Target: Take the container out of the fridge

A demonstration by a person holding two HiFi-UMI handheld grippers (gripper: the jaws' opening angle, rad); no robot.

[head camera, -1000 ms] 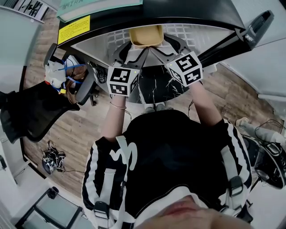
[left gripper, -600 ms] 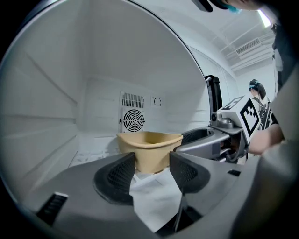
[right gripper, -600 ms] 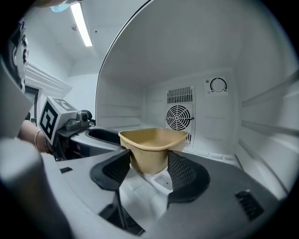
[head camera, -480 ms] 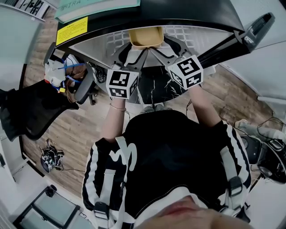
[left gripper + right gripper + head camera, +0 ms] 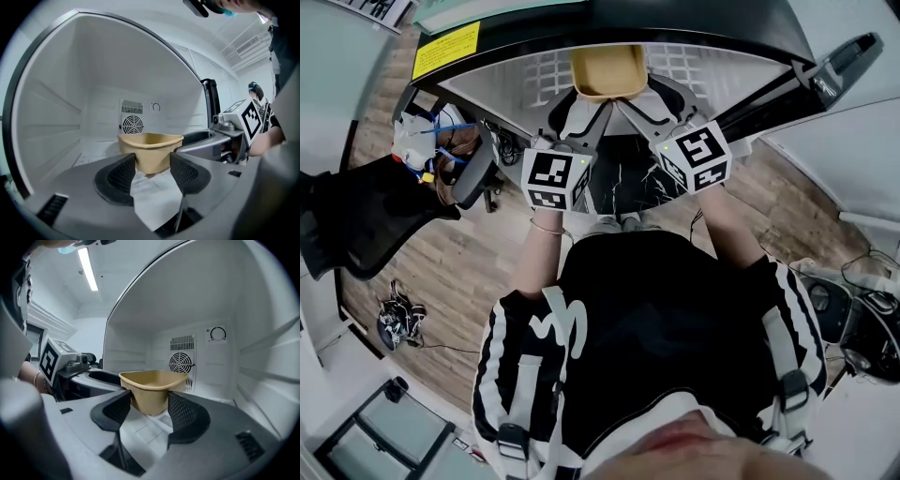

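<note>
Pinching the container (image 5: 150, 149) with both pairs of fingers (image 5: 123, 174), inside the fridge (image 5: 108, 70).
On my left gripper (image 5: 153, 165) the fingers press the tan container's walls from either side at one near corner. My right gripper (image 5: 149, 403) is clamped the same way across the other near corner. The container is in the white fridge compartment, in front of the round fan vent (image 5: 132, 124) on the back wall. In the head view both grippers converge on its near rim.
</note>
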